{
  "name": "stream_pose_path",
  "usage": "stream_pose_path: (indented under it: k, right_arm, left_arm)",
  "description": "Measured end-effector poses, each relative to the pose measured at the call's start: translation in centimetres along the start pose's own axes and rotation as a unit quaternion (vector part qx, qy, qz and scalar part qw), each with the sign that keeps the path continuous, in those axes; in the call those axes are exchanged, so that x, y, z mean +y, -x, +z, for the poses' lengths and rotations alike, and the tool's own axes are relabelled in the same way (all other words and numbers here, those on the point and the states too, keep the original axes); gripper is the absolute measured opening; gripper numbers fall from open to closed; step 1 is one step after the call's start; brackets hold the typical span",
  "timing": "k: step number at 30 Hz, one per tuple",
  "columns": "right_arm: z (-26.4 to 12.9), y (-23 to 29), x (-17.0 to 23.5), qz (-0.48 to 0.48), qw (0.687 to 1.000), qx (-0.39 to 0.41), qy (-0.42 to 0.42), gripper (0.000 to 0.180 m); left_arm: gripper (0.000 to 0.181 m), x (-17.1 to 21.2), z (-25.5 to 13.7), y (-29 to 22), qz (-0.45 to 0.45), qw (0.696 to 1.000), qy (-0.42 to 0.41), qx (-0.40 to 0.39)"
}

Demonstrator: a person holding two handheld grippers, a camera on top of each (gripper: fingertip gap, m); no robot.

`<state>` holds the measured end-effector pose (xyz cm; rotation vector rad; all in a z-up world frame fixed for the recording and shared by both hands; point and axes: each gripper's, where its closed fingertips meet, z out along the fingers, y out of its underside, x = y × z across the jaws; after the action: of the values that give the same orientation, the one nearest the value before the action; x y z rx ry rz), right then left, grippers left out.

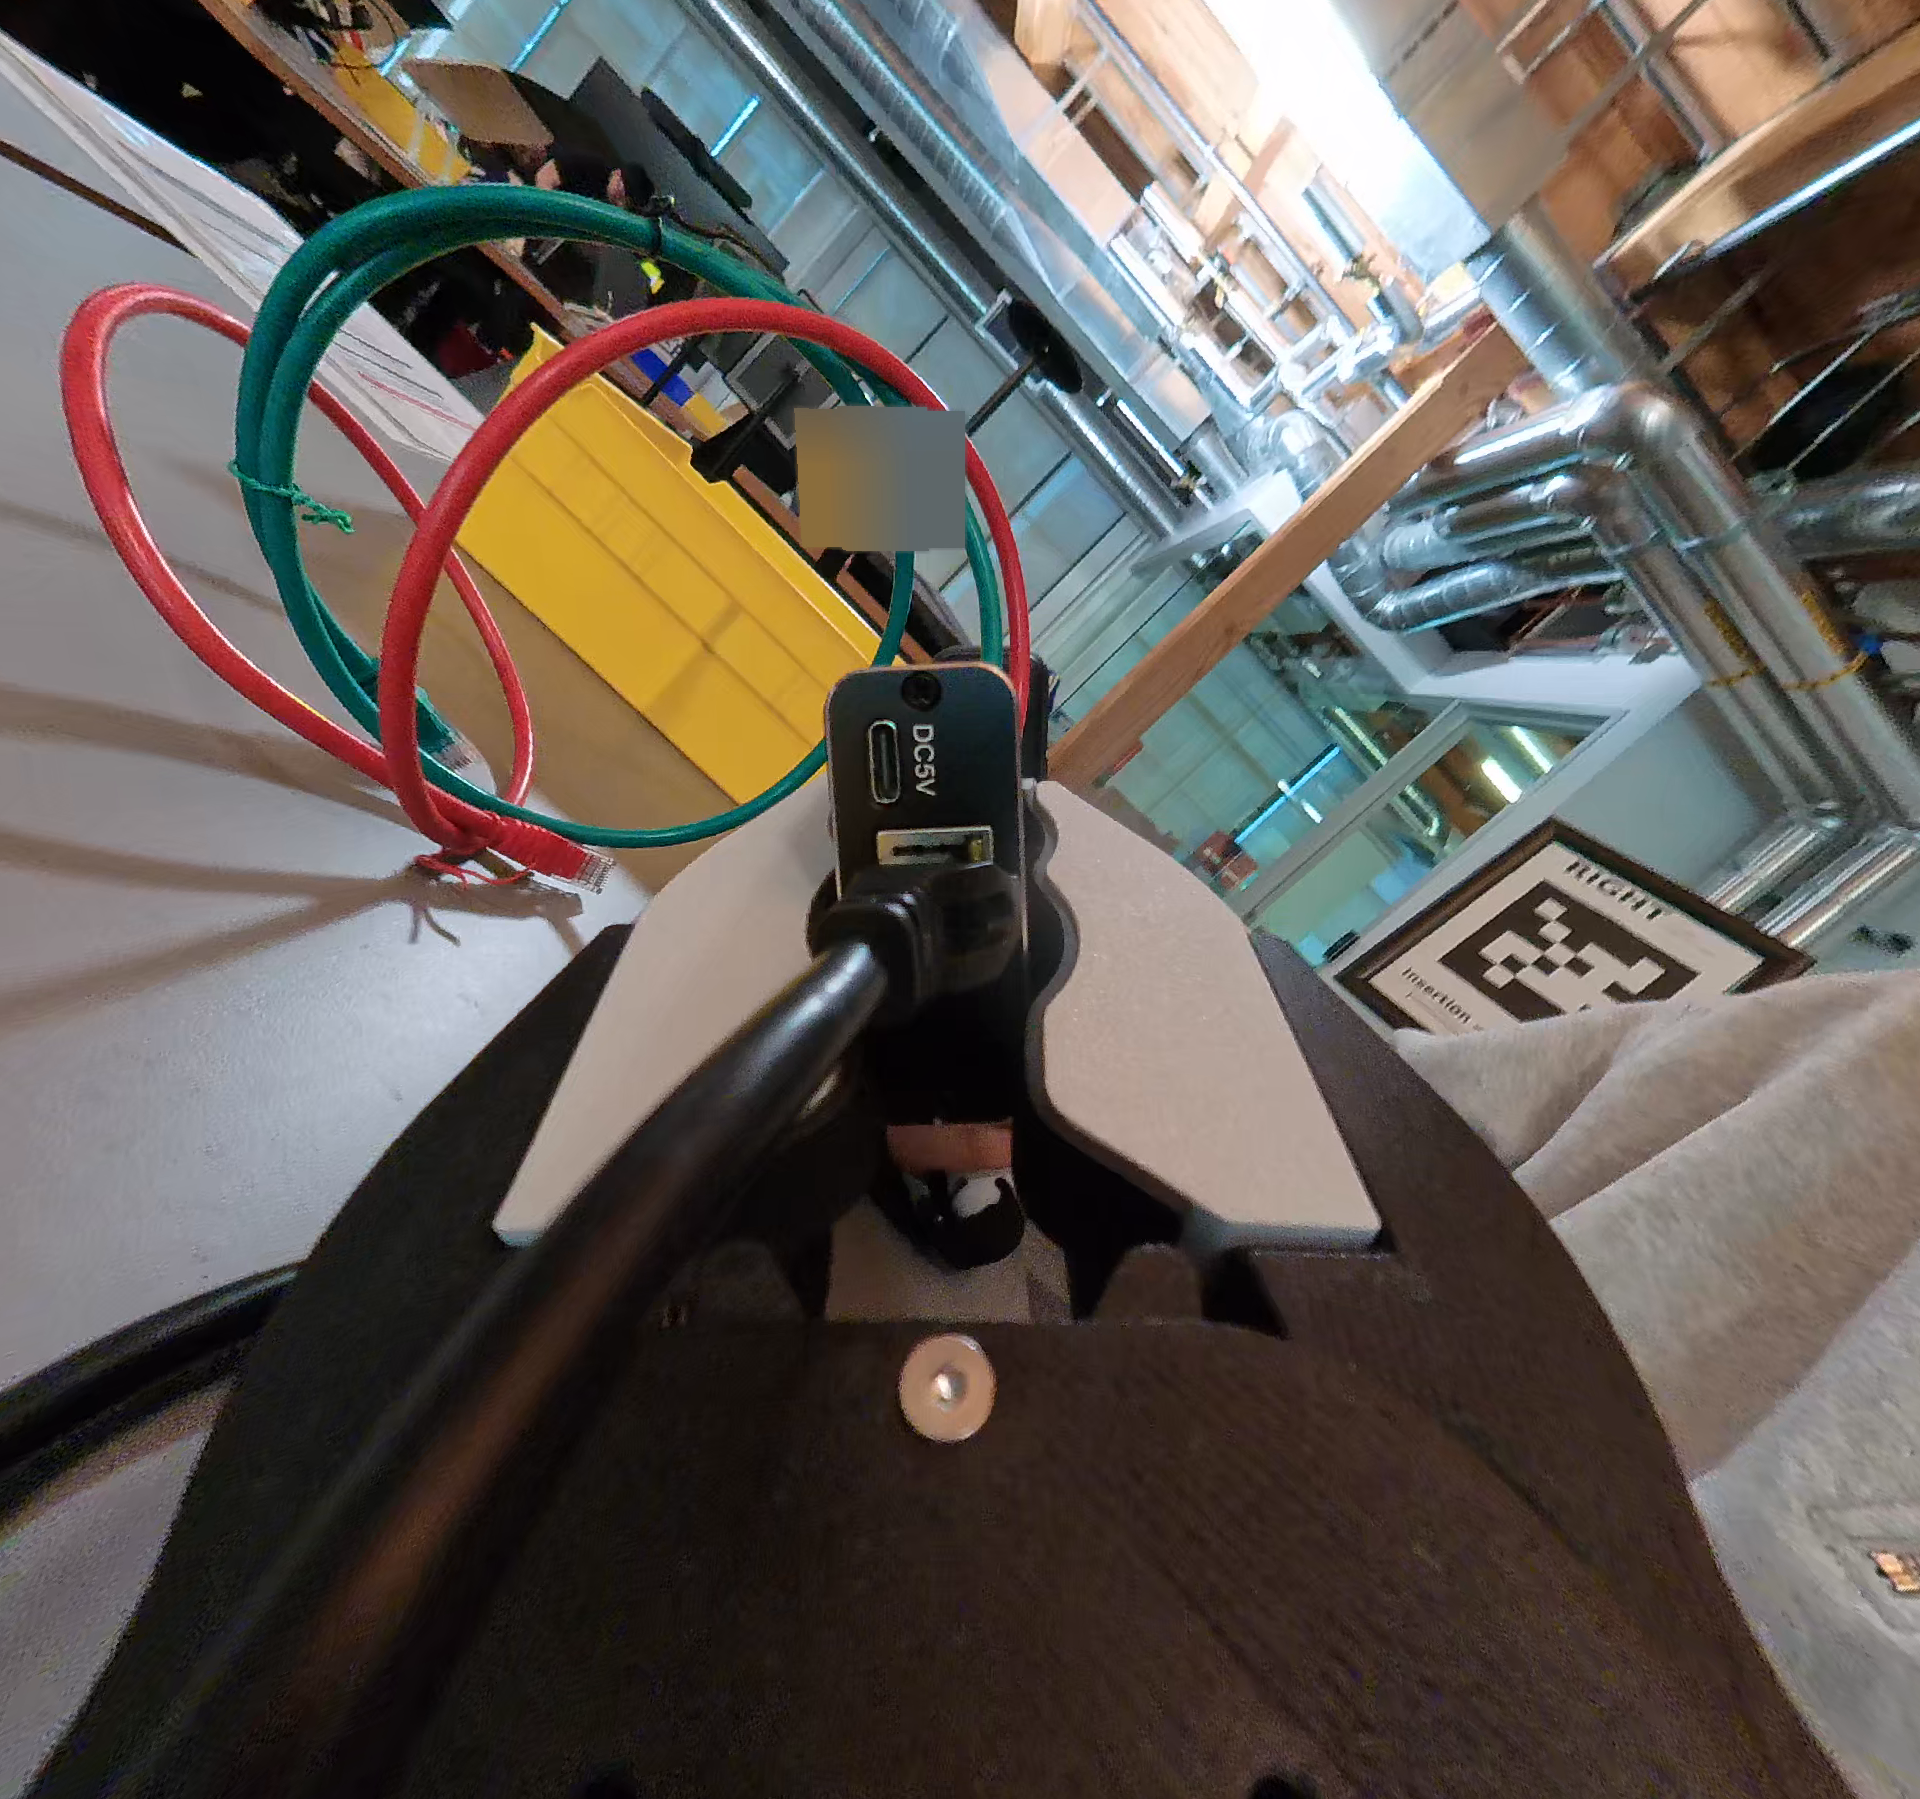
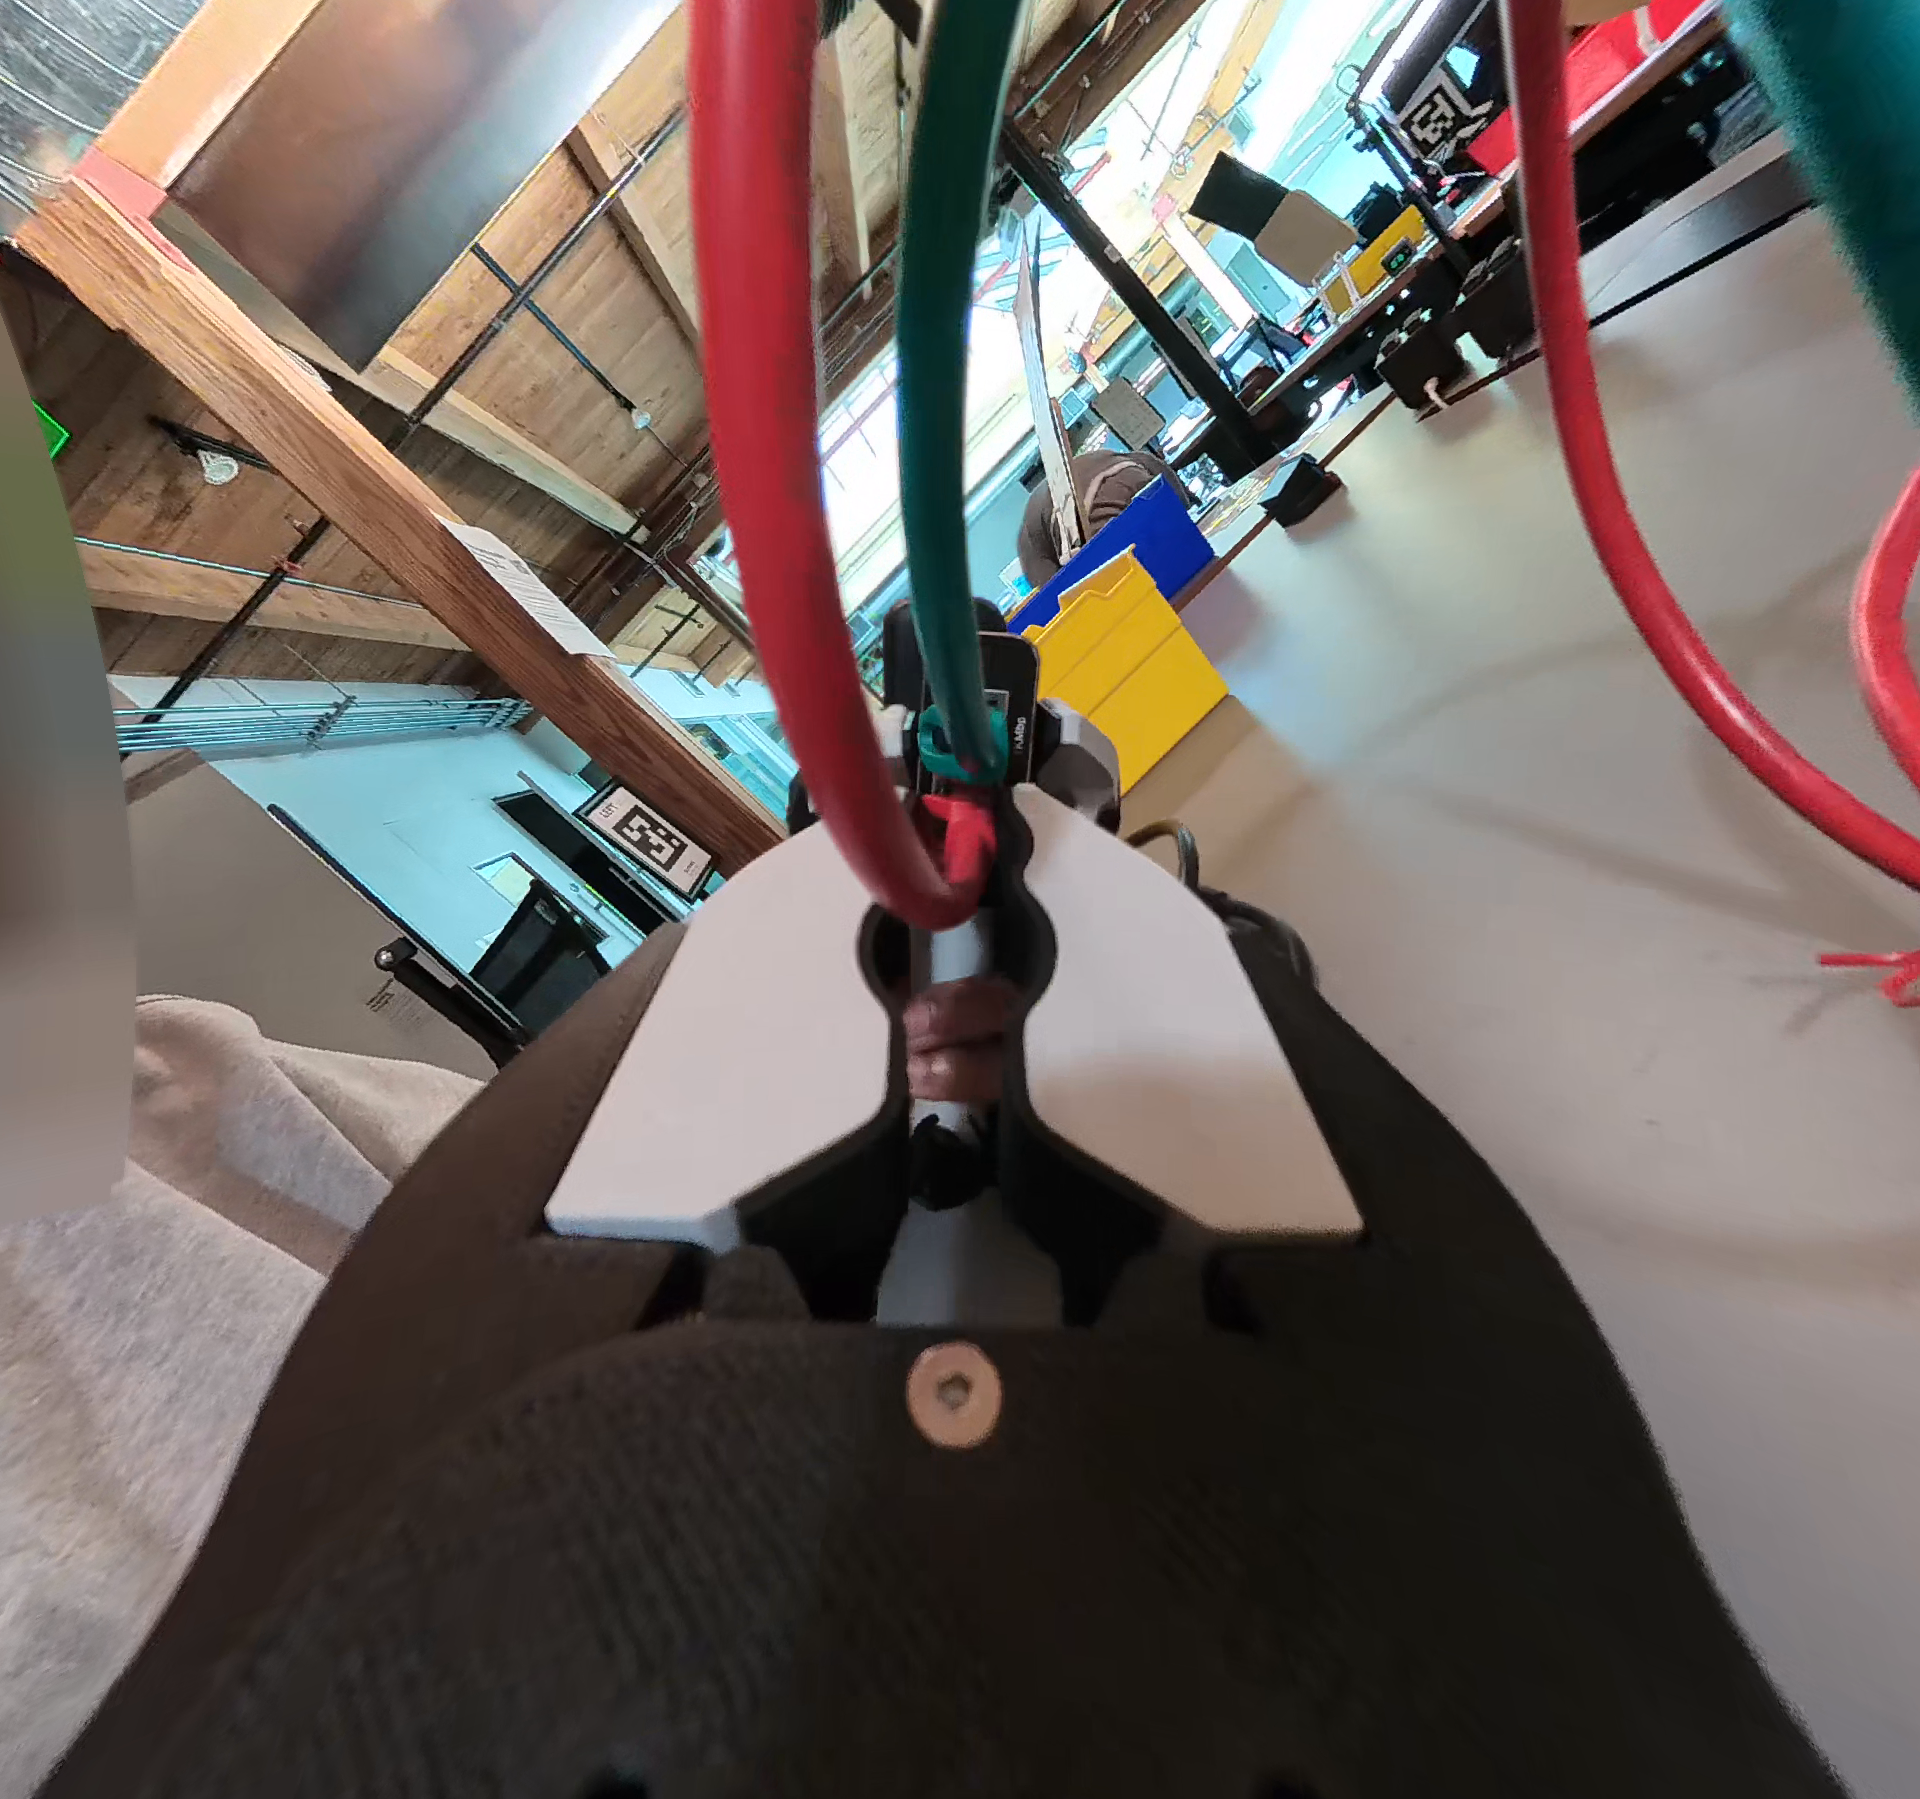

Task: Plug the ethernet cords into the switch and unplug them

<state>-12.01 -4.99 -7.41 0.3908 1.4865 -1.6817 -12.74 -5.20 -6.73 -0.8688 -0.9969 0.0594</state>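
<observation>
My left gripper is shut on a small black switch, held upright above the table, with a black cable plugged into its near end. A red cord and a green cord loop up beyond it. Their free plugs, red and green, lie on the table. In the right wrist view, my right gripper is shut on the red plug at the switch. The green cord sits plugged in just above it. Whether the red plug is seated is hidden.
A yellow bin stands on the grey table behind the cords; it also shows in the right wrist view beside a blue bin. A framed marker sign and a grey sleeve are at the right.
</observation>
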Motion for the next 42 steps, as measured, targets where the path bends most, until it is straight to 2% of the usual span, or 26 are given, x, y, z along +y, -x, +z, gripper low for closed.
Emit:
stream_pose_path:
  k: [4,9,14,19,26,42]
  right_arm:
    - [-0.2,-0.4,0.0,-0.013,1.0,0.012,0.01,0.014]
    - [-0.8,-1.3,-0.3,-0.015,0.999,0.036,0.023,0.021]
    - [-1.0,-1.8,0.2,-0.059,0.994,0.069,0.059,0.024]
    - [-0.5,-1.7,1.0,-0.089,0.989,0.084,0.088,0.027]
    - [-0.3,-1.1,1.2,-0.091,0.99,0.067,0.086,0.026]
    - [-0.5,-1.0,1.0,-0.078,0.992,0.056,0.081,0.019]
  left_arm:
    - [0.027,-0.7,-0.5,0.4,0.035,0.999,0.0,-0.019]
    - [0.026,-2.4,-2.4,2.3,0.026,0.998,-0.027,-0.05]
    - [0.027,-2.9,-2.9,2.7,0.025,0.998,-0.026,-0.047]
    - [0.027,-1.6,-1.7,1.8,0.014,1.0,-0.012,-0.024]
    - [0.026,0.6,-0.1,0.9,0.011,1.0,0.011,-0.01]
    - [0.026,1.0,0.2,0.7,0.025,1.0,0.007,-0.015]
